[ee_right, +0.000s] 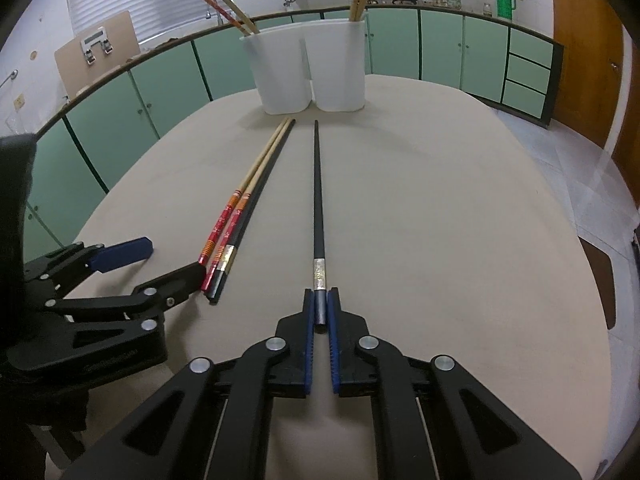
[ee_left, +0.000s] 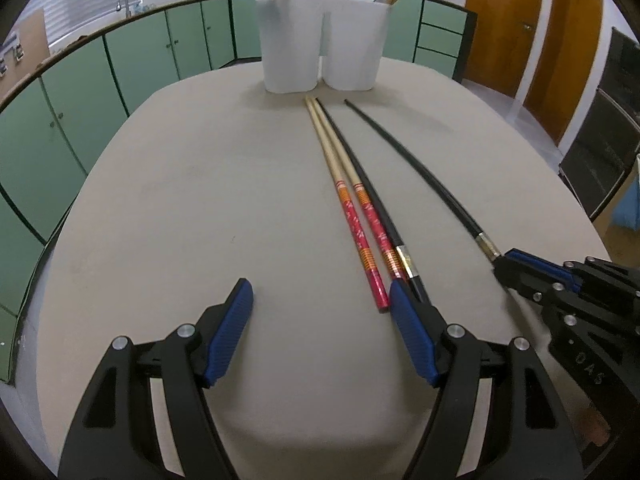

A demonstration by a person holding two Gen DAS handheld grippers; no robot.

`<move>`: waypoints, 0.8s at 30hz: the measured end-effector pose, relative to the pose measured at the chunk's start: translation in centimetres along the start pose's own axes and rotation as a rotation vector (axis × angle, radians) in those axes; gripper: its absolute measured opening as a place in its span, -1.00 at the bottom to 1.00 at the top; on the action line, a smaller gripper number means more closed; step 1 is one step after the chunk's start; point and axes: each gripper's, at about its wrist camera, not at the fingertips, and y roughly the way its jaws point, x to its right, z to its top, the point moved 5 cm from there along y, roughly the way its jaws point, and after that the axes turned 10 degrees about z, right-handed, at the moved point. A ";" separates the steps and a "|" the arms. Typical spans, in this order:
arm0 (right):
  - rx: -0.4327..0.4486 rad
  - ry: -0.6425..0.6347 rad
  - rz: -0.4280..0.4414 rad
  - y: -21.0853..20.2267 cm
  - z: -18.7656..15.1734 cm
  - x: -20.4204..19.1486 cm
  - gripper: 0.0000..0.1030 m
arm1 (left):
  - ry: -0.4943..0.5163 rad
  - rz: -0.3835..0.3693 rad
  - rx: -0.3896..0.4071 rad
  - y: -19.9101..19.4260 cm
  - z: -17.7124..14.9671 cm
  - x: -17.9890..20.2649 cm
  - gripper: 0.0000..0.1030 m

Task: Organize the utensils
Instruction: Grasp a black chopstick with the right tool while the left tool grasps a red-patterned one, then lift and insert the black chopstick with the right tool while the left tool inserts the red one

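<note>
In the left wrist view, a pale beige surface point(ee_left: 180, 200) with a rounded far edge stretched ahead of the left tongs point(ee_left: 320, 304), and beyond it ran a row of green cabinets point(ee_left: 140, 60) under a counter, with a window blind at far left and wooden doors point(ee_left: 504, 28) at right. The left tongs stood spread wide with nothing between their blue pads, the right-hand pad just beside the near ends of the chopsticks. Two white holders point(ee_left: 320, 40) stood side by side at the far end of the surface, straight ahead of these tongs, each with chopsticks standing in it. A pair of red-handled chopsticks point(ee_left: 352, 208) lay flat, long axis running away from the tongs toward the holders, pale tips far and red ends near, with a black chopstick point(ee_left: 372, 196) lying close along their right side. A second black chopstick point(ee_left: 416, 172) lay apart to the right, its near end at the right tongs point(ee_left: 500, 264). In the right wrist view, the same beige surface point(ee_right: 440, 220) filled the frame, with the cabinets, a green flask point(ee_right: 505, 0) on the counter and a tiled floor at right. The right tongs point(ee_right: 320, 300) were pressed together, pinching the near, thick end of the separate black chopstick point(ee_right: 317, 200), which pointed straight ahead, thin tip toward the holders point(ee_right: 308, 68). The other three sticks lay to the left, beside the left tongs point(ee_right: 168, 260).
</note>
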 end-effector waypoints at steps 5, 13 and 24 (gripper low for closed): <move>0.001 0.002 0.003 0.1 0.1 -0.1 -0.87 | -0.024 0.020 -0.003 0.0 -0.1 -1.0 0.35; -0.004 0.001 0.007 0.1 0.0 -0.2 -0.87 | -0.011 0.002 0.011 -0.5 -0.1 -0.1 -0.29; 0.013 -0.028 0.008 -0.6 0.4 -0.5 -0.88 | -0.013 -0.022 0.015 -0.9 0.0 0.6 -0.88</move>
